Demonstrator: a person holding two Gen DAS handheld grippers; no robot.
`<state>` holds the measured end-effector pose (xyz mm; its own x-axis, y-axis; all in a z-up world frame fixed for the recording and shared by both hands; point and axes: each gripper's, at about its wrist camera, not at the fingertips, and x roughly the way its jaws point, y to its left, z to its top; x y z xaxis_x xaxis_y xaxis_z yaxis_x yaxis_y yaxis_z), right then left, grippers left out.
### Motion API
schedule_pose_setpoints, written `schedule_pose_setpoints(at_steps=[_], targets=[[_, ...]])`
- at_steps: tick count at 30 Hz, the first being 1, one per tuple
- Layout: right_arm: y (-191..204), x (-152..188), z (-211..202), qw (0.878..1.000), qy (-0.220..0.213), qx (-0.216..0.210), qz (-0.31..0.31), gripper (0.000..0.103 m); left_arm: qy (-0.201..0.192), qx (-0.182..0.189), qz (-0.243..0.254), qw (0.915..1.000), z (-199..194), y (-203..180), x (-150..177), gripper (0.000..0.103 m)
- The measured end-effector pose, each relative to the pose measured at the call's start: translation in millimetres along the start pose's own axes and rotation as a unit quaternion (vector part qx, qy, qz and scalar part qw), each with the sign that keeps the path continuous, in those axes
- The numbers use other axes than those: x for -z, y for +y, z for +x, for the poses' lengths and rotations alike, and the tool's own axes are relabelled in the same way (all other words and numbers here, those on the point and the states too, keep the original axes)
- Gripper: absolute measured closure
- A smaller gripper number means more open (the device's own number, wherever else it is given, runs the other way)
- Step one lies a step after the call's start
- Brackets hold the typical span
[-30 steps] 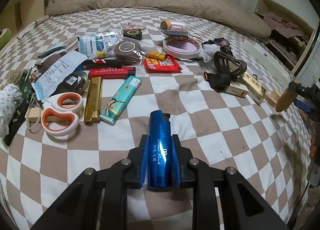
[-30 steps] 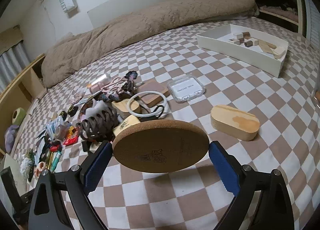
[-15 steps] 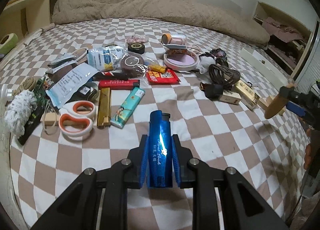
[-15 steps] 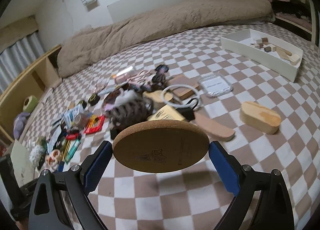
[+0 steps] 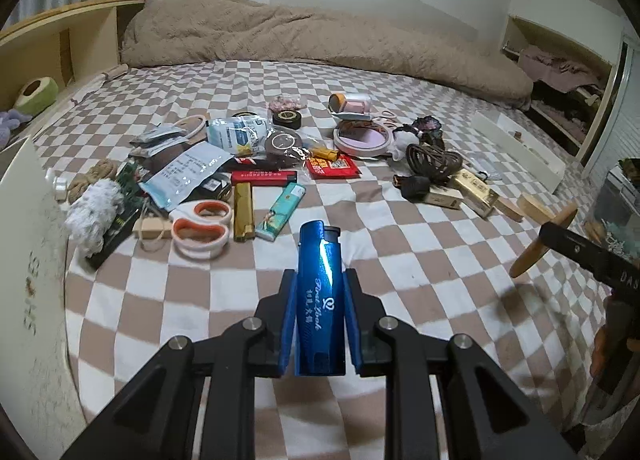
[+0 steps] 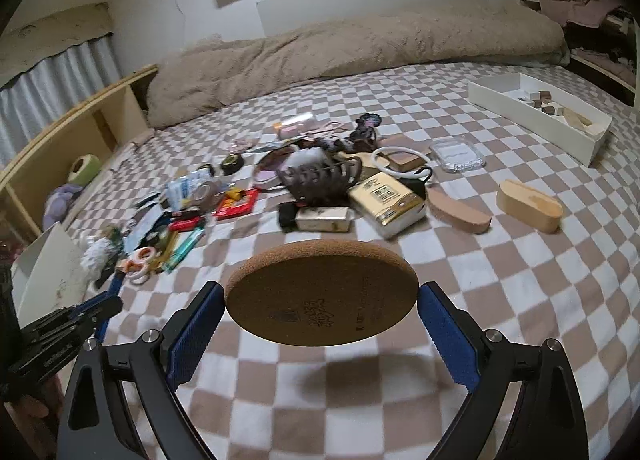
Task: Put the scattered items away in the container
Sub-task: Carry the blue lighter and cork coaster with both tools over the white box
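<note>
The bed with its brown-and-white checked blanket [image 6: 520, 300] carries everything. On its far right side lies the long white rectangular tray [image 6: 532, 116], already holding a few small wooden blocks; I take this to be the container. A white panel at the left edge of both views may be a second box, but I cannot tell. Between them sprawls the loose clutter: a brown plastic claw clip [image 6: 320, 178], a gold-printed carton [image 6: 386, 198], orange-handled scissors [image 5: 202, 226] and several lighters.

The right gripper [image 6: 322, 314] is clamped across the edge of a round cork coaster [image 6: 320, 294], held flat above the blanket. The left gripper [image 5: 320, 304] is pinched on a shiny blue metal lighter [image 5: 320, 292], lengthwise between its fingers.

Both loads seem to be in transit. To do it well, I would carry each one level over the tray rim, lower it inside before letting go, and keep the wide coaster from clipping the wall or the blocks.

The right wrist view alone shows the tray's interior and the left gripper low at its left edge. The left wrist view alone shows the lighter's grip, the coaster edge-on at its right, and the scissors and lighters clearly.
</note>
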<state>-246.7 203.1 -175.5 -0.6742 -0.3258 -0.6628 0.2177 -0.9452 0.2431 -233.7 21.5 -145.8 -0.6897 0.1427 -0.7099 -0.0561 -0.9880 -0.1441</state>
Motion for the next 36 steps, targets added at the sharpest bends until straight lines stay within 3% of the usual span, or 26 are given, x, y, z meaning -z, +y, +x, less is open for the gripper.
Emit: schedule_pose_setpoints(at_steps=[7,14,27,36], targets=[[30.9,7.6,-30.9,0.999,-0.023,-0.028,-0.017,0.006,-0.027,0.006,0.003,0.9996,-40.1,-4.5,8.1,0.081],[55.8,3.7,-50.9,0.998,-0.041,-0.047,-0.031,0.006,-0.052,0.005,-0.01,0.9986,-75.6,5.1,-6.5,0.081],[112.9,-37.3,-100.5,0.992,-0.083,-0.087,-0.048,0.006,-0.129,-0.023,-0.014,0.9912,-164.1,29.8,-43.8,0.081],[164.4,-47.2,-126.2,0.985,-0.114,-0.099,-0.078,0.006,-0.162,-0.058,-0.021,0.9848,-215.6,62.7,-45.2,0.081]])
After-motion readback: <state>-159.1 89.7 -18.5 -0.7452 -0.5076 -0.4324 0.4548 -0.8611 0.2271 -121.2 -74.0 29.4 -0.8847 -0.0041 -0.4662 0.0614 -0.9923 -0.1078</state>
